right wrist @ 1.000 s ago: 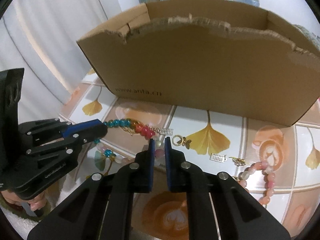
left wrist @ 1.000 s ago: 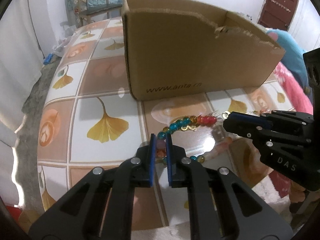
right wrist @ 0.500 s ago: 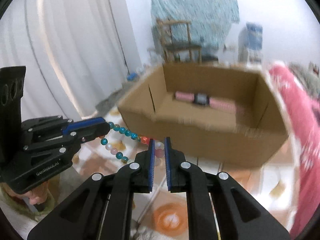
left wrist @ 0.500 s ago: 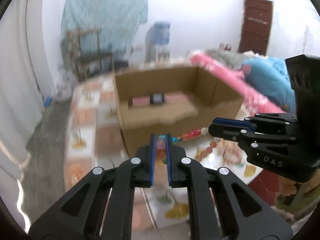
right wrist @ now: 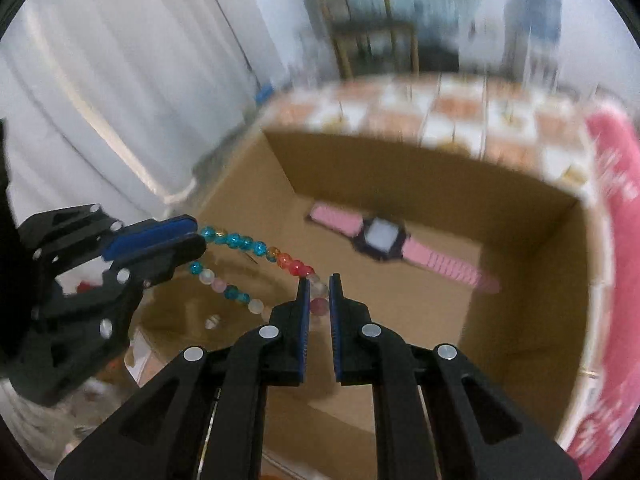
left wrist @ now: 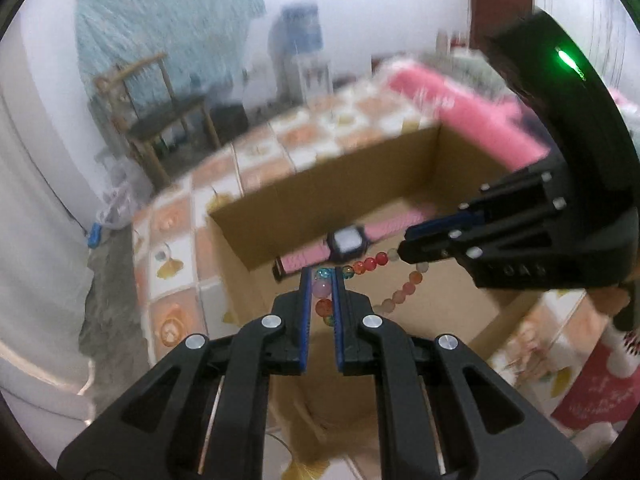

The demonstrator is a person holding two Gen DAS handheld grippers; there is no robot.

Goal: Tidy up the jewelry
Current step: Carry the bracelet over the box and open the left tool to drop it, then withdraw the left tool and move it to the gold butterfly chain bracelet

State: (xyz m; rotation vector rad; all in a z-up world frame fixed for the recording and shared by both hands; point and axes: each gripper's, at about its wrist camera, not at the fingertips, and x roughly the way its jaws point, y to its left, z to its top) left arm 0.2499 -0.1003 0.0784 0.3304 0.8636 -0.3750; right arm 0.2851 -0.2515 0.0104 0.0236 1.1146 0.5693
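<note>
- While both grippers hang over the open box, the left gripper [left wrist: 319, 280] has its blue-padded jaws nearly closed, pinching a pale pink bead of the multicoloured beaded bracelet [left wrist: 362, 267]; further orange and red beads of the same string sit lower in the narrow slot.
- Seen from the right wrist, the right gripper [right wrist: 319, 286] is drawn in just as tight, clamped on a whitish bead at the other end of the loop, with a pink bead just below it.
- Between the two grips the bracelet [right wrist: 256, 246] runs in two strands: an upper one nearly taut, of teal, amber and red beads, and a lower one of pale, pink and teal beads that sags.
- Judged from this, the bracelet is light and limp, with no stiffness of its own; the glassy round beads look slick and could roll out of flat pads, so holding on a bead at each end, as now, seems sounder than pinching bare cord.
- Released, it would likely drop in a heap; the cord may be the weak point if the grippers pull apart.
- Below, inside the brown corrugated cardboard box [right wrist: 532, 248], a pink-strapped watch with a dark square case [right wrist: 382, 237] lies flat on the floor of the box.
- That box stands on a table covered in a tiled cloth of peach and white squares with leaf prints [left wrist: 172, 248].
- Beyond, blurred: white curtains [right wrist: 120, 80], a wooden chair [left wrist: 160, 120], pink bedding [left wrist: 472, 108].
</note>
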